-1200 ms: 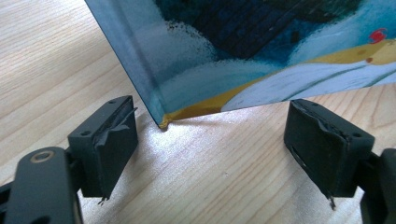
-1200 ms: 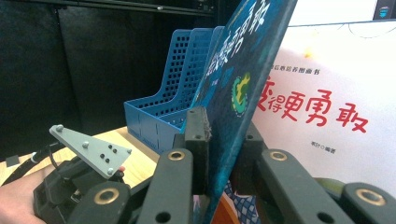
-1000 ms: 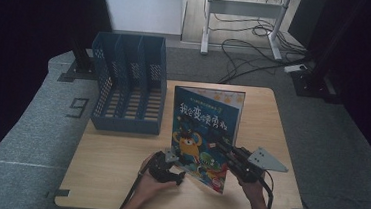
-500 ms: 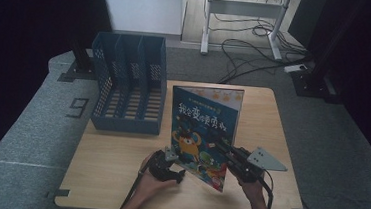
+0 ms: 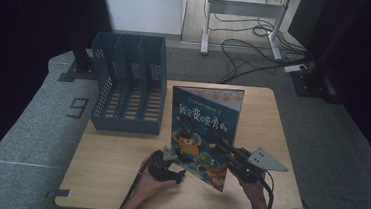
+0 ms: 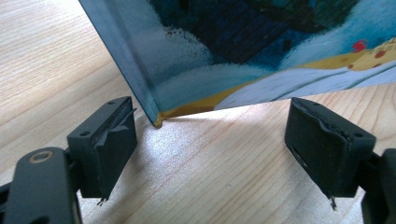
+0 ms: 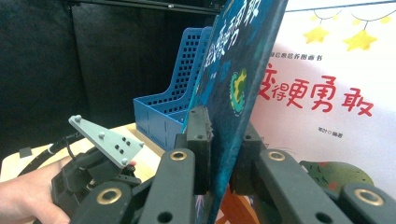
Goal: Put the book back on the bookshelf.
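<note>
Near edge of the table (image 5: 116, 189): both forearms enter from the bottom of the high view. The left gripper (image 5: 168, 167) sits low over the wood, a little left of centre, jaws spread wide and holding nothing. In the left gripper view the lower corner of the book (image 6: 261, 51) rests on the table just ahead of the jaws, nearer to one pad; neither pad touches it.

The right gripper (image 5: 225, 150), grey plate on top, is near the front right of the table. Its jaws are clamped on the book's edge; the right gripper view shows both pads (image 7: 200, 135) pressed against the two faces of the cover.

The book (image 5: 204, 131) stands upright near the middle of the table, tilted, cover toward the camera, one lower corner on the wood.

Far left part of the table: a blue file rack (image 5: 129, 87) with three slots, well apart from the book.
</note>
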A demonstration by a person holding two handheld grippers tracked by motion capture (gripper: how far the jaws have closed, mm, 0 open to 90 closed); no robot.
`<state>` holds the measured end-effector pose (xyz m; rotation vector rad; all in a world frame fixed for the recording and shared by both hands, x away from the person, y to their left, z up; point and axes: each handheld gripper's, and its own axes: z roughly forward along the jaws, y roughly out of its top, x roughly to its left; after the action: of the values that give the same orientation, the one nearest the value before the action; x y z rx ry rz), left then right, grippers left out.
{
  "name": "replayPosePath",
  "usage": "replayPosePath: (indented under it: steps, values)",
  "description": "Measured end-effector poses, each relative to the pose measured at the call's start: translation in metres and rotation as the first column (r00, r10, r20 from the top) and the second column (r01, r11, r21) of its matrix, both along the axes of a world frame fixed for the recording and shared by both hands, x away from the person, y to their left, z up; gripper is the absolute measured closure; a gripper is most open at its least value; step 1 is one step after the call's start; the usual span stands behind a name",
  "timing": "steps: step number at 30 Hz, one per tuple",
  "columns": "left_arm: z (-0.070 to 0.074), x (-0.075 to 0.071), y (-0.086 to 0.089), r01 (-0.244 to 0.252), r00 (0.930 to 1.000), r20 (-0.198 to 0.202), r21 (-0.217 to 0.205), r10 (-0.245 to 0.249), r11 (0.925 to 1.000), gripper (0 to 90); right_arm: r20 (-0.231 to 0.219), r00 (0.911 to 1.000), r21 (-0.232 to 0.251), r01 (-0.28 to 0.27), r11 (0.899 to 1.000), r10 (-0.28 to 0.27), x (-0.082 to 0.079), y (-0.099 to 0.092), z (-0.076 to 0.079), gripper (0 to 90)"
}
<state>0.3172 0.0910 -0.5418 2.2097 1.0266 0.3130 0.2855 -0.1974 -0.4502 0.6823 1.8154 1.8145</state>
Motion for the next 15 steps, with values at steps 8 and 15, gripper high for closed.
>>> replayPosePath:
  steps: [8,15]
  values:
    - [0.006,0.000,0.005,-0.007,0.9998,0.020,-0.024,0.008,0.9997,16.9,-0.008,1.0000,-0.007,-0.006,1.000,0.006,0.000,-0.002,0.000,79.9]
    - [0.017,0.000,0.011,-0.005,0.9986,0.053,-0.070,0.009,0.9975,17.1,-0.019,0.9998,-0.010,-0.012,1.000,0.011,-0.001,-0.004,-0.001,79.8]
